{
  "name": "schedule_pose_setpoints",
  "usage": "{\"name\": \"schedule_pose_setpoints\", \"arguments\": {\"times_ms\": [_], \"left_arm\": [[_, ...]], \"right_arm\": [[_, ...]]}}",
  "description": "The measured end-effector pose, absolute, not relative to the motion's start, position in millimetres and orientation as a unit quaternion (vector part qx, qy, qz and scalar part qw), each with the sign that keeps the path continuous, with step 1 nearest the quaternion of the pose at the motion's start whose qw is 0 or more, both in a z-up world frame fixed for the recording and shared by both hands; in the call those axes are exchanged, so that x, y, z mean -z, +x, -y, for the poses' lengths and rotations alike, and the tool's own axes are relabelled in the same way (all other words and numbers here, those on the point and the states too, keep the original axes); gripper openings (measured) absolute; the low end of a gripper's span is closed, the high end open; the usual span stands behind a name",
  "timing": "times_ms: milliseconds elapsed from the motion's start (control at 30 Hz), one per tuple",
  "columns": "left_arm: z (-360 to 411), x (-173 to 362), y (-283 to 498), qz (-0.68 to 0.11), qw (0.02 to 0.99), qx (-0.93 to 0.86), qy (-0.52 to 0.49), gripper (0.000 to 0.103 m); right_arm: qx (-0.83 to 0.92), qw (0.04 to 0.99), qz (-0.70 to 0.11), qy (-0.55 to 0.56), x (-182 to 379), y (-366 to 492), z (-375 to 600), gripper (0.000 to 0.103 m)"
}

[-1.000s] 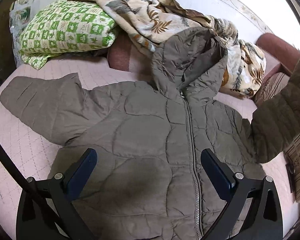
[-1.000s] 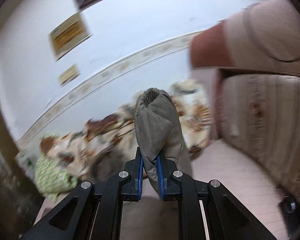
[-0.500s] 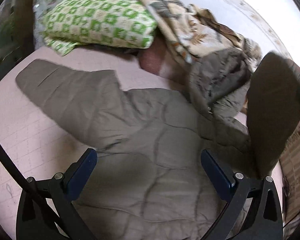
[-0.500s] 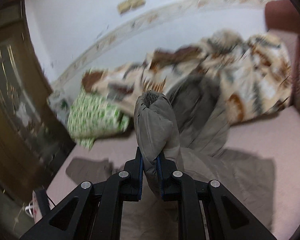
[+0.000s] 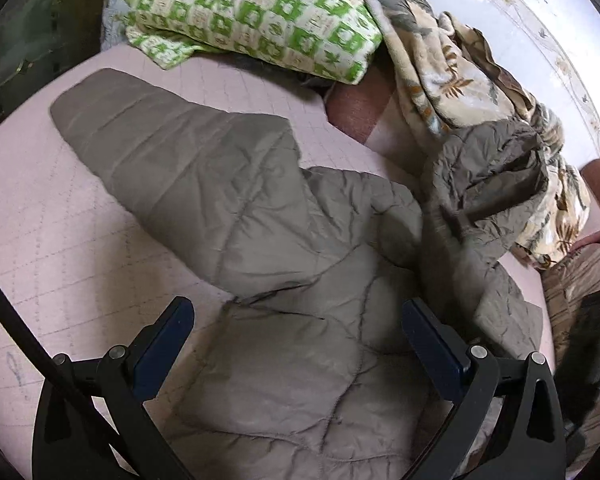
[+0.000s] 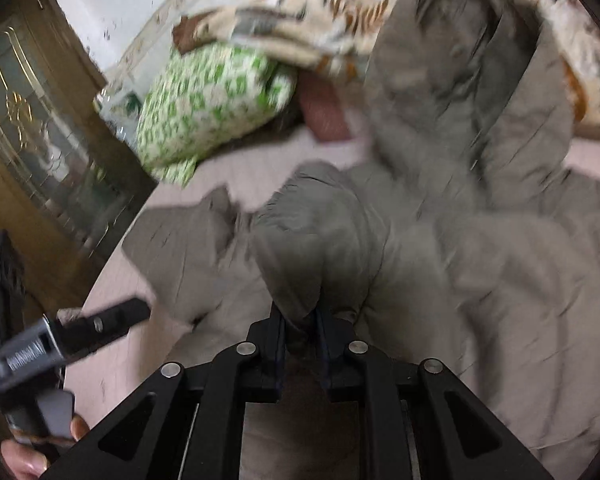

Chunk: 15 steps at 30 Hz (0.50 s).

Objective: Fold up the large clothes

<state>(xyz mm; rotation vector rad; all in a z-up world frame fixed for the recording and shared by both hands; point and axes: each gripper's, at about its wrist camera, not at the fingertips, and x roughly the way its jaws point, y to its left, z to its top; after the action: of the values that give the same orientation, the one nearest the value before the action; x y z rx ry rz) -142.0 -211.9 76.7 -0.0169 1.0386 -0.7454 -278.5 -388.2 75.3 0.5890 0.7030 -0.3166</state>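
A grey-brown quilted hooded jacket lies spread on the pink bed sheet, one sleeve stretched out to the left, the hood bunched at the far right. My left gripper is open and empty, hovering just above the jacket's body. My right gripper is shut on the jacket's other sleeve and holds it over the jacket's body. The left gripper also shows in the right wrist view, at lower left, held by a hand.
A green-and-white patterned pillow and a beige leaf-print blanket are piled at the head of the bed against the white wall. A brown bolster lies under them. A wooden glazed door stands to the left.
My right gripper has swung the held sleeve down from high in the air over the jacket's body. My left gripper has shifted left, toward the outstretched sleeve, staying open.
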Motion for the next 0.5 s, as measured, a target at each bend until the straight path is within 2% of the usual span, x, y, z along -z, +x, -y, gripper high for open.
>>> {"name": "schedule_pose_setpoints", "arguments": {"times_ms": [100, 200, 300, 500], "left_arm": [[220.7, -75.8, -144.5, -0.491, 0.79, 0.367, -0.017, 0.103], [230.6, -75.3, -151.6, -0.494, 0.776, 0.391, -0.023, 0.103], [241.6, -80.1, -164.4, -0.485, 0.772, 0.41, -0.02, 0.103], [264.5, -81.5, -190.3, -0.469, 0.773, 0.427, 0.015, 0.103]], "right_arm": [[0.116, 0.882, -0.349, 0.295, -76.4, -287.7, 385.8, 0.024], [0.099, 0.895, -0.315, 0.299, -101.0, -320.9, 390.0, 0.024], [0.128, 0.908, -0.275, 0.29, -124.1, -368.1, 405.0, 0.035], [0.129, 0.91, -0.259, 0.296, -132.6, -406.4, 423.3, 0.036]]}}
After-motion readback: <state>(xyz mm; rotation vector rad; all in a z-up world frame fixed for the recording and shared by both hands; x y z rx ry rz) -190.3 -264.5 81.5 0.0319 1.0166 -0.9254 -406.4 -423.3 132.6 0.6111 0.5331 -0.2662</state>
